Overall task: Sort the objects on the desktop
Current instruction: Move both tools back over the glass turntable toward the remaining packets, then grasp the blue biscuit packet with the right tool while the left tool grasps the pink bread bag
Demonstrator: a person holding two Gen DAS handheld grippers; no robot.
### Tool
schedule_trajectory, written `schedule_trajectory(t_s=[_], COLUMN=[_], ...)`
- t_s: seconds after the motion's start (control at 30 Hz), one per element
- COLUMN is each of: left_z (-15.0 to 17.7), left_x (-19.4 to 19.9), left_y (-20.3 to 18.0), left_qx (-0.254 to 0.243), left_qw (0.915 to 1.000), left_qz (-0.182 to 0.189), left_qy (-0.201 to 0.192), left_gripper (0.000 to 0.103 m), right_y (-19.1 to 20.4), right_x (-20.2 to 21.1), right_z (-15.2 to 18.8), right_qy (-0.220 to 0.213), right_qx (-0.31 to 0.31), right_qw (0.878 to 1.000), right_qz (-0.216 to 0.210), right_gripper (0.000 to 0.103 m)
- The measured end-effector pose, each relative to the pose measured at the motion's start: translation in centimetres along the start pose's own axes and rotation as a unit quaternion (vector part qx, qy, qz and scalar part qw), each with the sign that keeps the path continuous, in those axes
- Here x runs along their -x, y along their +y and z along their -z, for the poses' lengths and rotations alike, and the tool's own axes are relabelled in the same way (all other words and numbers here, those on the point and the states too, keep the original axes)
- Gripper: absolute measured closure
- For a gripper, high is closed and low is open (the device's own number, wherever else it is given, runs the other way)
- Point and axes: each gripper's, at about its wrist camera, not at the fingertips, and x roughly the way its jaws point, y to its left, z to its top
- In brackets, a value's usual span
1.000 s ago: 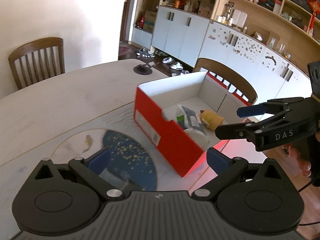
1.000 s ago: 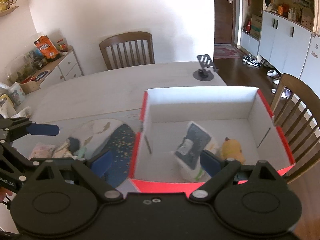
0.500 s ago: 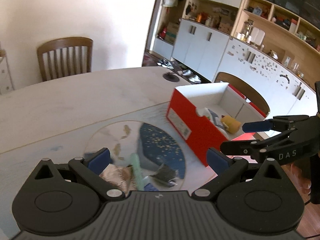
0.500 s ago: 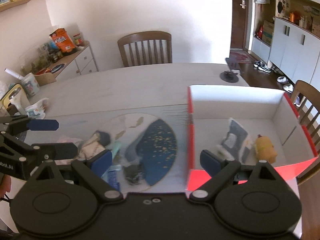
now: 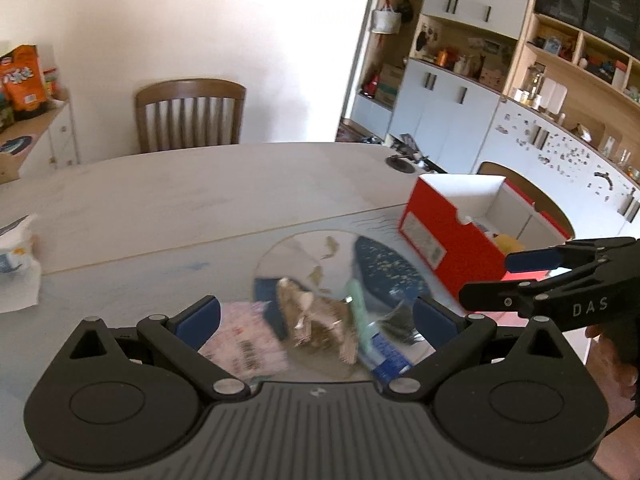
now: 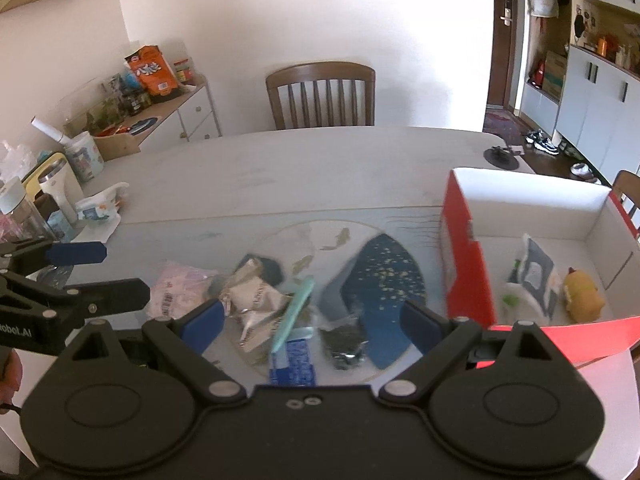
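**Both claws spread above a cluster of small items**

Left claw point(image 5: 316, 316) hangs with its jaws spread wide, holding nothing, directly over a loose cluster of small things on the surface point(image 6: 320, 176). Right claw point(image 6: 310, 316) is likewise spread and empty, over the same cluster from the other side.

Between the blue fingertips lie five pieces: a pink packet point(image 6: 176, 288), a crumpled foil wrapper point(image 6: 252, 300), a mint-green tube point(image 6: 294, 312), a blue-labelled sachet point(image 6: 294, 364) and a small dark packet point(image 6: 344, 344). They touch or overlap one another and rest on a printed mat point(image 6: 384, 276) with a dark blue, gold-speckled patch and fish figures. The writing on the packets is too blurred to read.

Just to the right of the cluster stands one red box point(image 6: 464, 264), open-topped with a white inside. It holds two things: a white and dark pouch point(image 6: 534, 276) and a yellow plush toy point(image 6: 582, 296), side by side.

"DAS" is printed on the right claw's body in the left wrist view; "obot.AI" shows on the left claw's body in the right wrist view.

A wooden chair point(image 6: 320, 96) stands at the far edge.
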Motion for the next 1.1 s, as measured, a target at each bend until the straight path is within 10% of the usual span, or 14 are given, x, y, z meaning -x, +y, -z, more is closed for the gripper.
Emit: schedule_trajectory(t_s=[1.1], left_z=[3.6], left_x=[-7.1], left_y=[3.7], left_qx=[0.009], left_qw=[0.9972], left_qz=[-0.069], left_qy=[0.029], left_gripper=[0.0], right_y=[2.7], right_x=[-8.3], right_z=[5.9], right_qy=[0.068], right_qx=[0.039], right_qw=[0.997], right_qz=[0.017], right_gripper=[0.014])
